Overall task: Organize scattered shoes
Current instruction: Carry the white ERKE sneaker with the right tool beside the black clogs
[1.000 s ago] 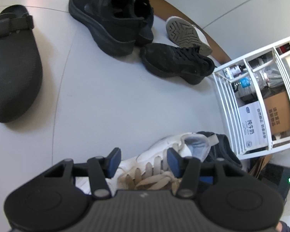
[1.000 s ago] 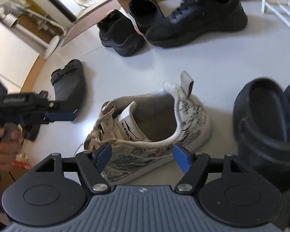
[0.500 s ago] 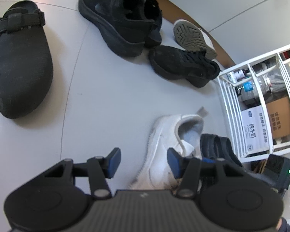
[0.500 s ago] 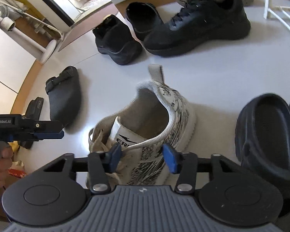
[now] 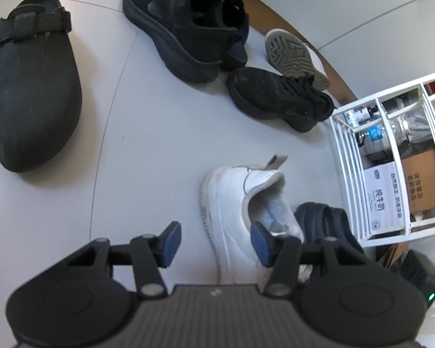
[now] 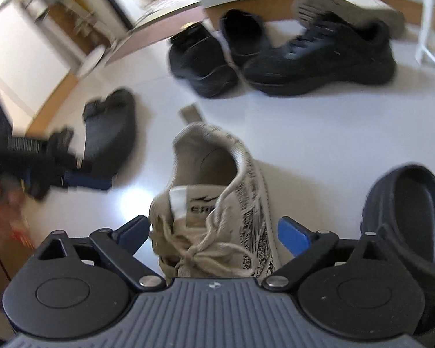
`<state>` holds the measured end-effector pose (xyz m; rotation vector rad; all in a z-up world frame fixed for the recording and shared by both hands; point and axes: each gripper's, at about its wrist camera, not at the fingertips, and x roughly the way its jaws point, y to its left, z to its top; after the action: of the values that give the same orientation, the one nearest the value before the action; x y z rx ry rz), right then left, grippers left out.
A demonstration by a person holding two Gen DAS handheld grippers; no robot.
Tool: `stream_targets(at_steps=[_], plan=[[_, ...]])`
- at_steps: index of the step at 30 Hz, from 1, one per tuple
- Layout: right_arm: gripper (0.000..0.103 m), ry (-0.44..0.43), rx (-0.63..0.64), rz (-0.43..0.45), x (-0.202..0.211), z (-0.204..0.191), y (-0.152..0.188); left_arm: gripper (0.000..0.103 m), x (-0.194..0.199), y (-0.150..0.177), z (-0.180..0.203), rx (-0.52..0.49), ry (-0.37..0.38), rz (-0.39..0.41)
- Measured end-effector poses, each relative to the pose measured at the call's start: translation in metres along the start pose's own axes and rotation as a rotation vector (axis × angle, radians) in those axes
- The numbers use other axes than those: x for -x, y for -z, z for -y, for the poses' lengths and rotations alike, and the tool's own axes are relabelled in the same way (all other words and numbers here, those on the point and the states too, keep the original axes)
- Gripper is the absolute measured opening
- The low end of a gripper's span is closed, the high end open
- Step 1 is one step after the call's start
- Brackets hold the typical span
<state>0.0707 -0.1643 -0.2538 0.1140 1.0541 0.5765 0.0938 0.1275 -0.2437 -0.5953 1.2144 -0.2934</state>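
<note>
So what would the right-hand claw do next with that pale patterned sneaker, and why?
Probably back off and go for another stray shoe. The right gripper is opening, its blue pads clear of the patterned sneaker, which stands upright on the floor beside the black clog. Its likely mate, the white sneaker with sole showing, lies behind the black sneakers.

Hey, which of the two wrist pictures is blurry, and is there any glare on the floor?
Right wrist view: smeared by motion, worst at the black sneakers and the left tool, with a bright glare patch on the floor beside the patterned sneaker. Left wrist view: sharp, evenly lit, soft shadows; fisheye bends the white rack.
</note>
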Motion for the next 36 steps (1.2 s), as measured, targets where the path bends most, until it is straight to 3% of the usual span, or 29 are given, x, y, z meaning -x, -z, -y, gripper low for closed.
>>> stream_targets(at_steps=[5,13,22,36], plan=[[0.101,0.042,0.027,-0.053,-0.018,-0.005,0.012,0.055,0.001,0.000,-0.006,0.015,-0.004,0.000],[0.098,0.075,0.009,-0.051,-0.035,-0.005,0.014,0.055,0.004,0.002,-0.011,0.025,0.012,0.002],[0.085,0.153,0.018,-0.012,-0.023,-0.005,0.018,0.055,0.002,-0.003,-0.006,0.024,0.004,-0.001],[0.085,0.248,-0.060,-0.010,-0.005,0.019,0.032,0.055,-0.015,0.001,0.021,0.001,0.006,-0.012]])
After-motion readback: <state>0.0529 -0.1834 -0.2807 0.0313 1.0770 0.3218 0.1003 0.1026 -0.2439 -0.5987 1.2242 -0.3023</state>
